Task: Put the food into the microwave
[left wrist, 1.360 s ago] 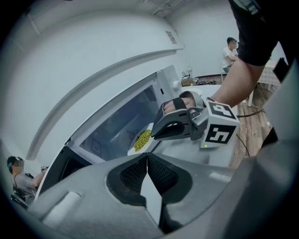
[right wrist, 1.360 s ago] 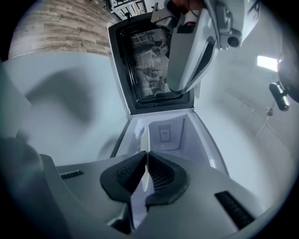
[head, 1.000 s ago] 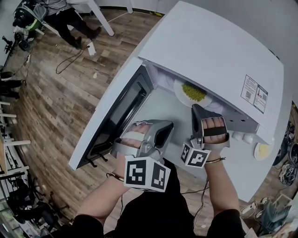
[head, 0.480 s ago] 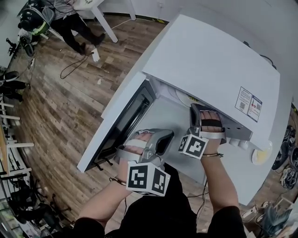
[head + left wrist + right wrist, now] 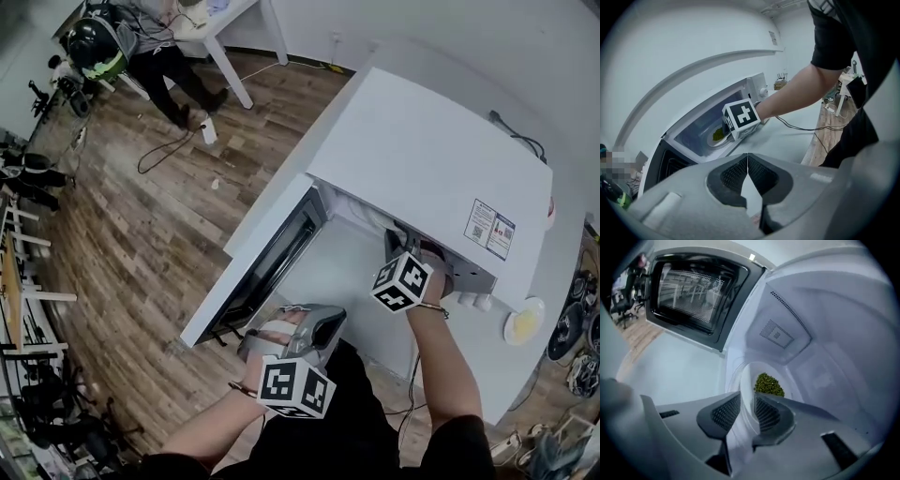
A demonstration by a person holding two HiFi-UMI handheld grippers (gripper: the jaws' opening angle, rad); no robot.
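Right gripper view looks straight along the jaws of the right gripper (image 5: pixel 747 401). They stand apart now, with the near rim of the white plate (image 5: pixel 740 376) between the pads but, as far as I can see, not pressed by them. The jaws have just been opening, so the hold on the plate is let go. A heap of green food (image 5: pixel 768 385) lies on the plate at the middle of the frame. The plate rests on the floor of the microwave (image 5: pixel 825 333), with the cavity walls around it and the open door (image 5: pixel 693 291) at the upper left. In the head view a second ago, the plate showed at the mouth of the cavity, just above the gripper. Now the white top of the microwave hides it, and only the marker cube and the wrist show at the opening, right of centre. The left gripper (image 5: pixel 747 157) has its jaws closed together on nothing, and in the head view it hangs at the lower middle, in front of the door. I judge that the food is now placed. What remains is to draw the right gripper out without catching the rim, and probably to close the door.
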